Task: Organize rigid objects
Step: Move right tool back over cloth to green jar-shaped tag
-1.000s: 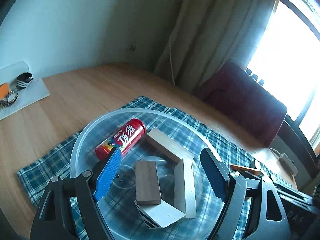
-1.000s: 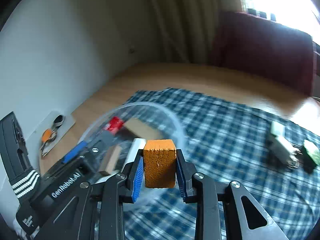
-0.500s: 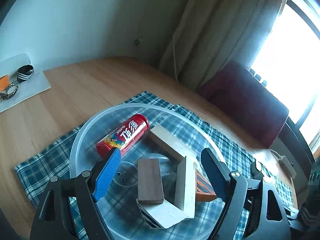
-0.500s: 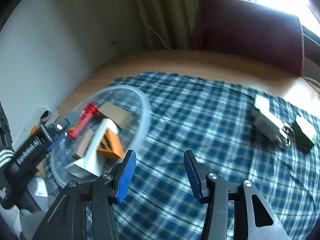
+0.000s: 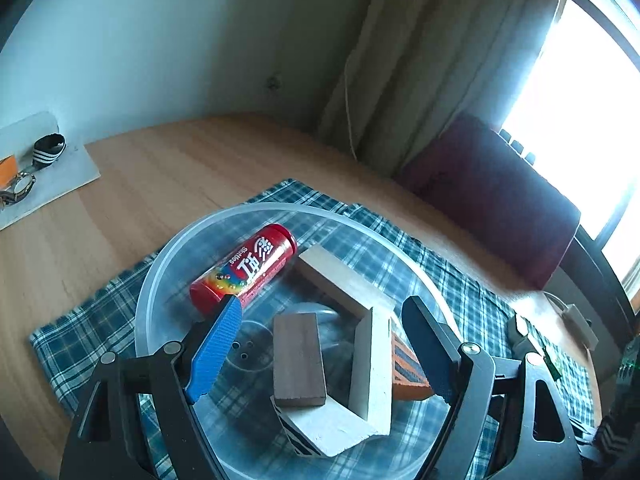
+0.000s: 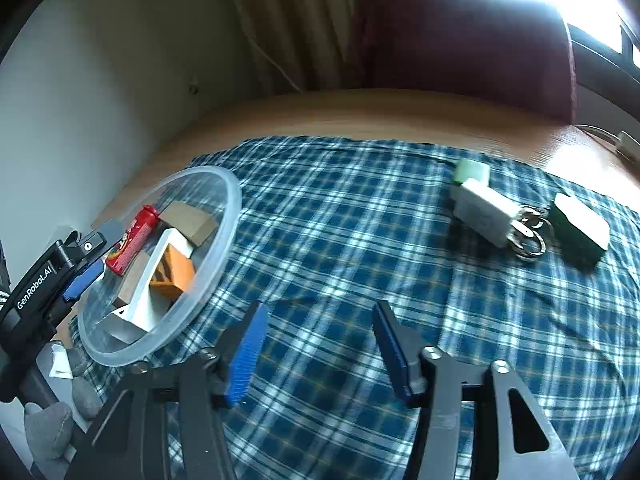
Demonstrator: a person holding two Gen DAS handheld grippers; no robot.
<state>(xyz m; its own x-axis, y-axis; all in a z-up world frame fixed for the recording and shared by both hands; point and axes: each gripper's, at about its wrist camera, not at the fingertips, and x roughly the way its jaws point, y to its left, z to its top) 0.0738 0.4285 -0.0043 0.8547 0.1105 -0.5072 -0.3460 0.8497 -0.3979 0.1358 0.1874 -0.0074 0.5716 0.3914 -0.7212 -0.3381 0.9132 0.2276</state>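
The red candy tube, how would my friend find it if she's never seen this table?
Look for the clear plastic bowl on the blue plaid cloth. Inside, at the far left, lies the red candy tube on its side. It is the only round, shiny red thing there; its neighbours are all plain blocks.

The left gripper (image 5: 320, 344) has two matte black arms with triangular cut-outs, silver round screws at the pivots, and ribbed blue pads (image 5: 214, 346) lining the inner faces of its fingers. The right gripper (image 6: 320, 354) is built the same way: black frame, triangular openings, silver screw heads and ribbed blue pads (image 6: 246, 356). From the right wrist view the left gripper's black body carries white "GenRobot.AI" lettering (image 6: 34, 288) along its side, with a silver screw near the finger, and a black strap with white stripes shows at the picture's left edge.
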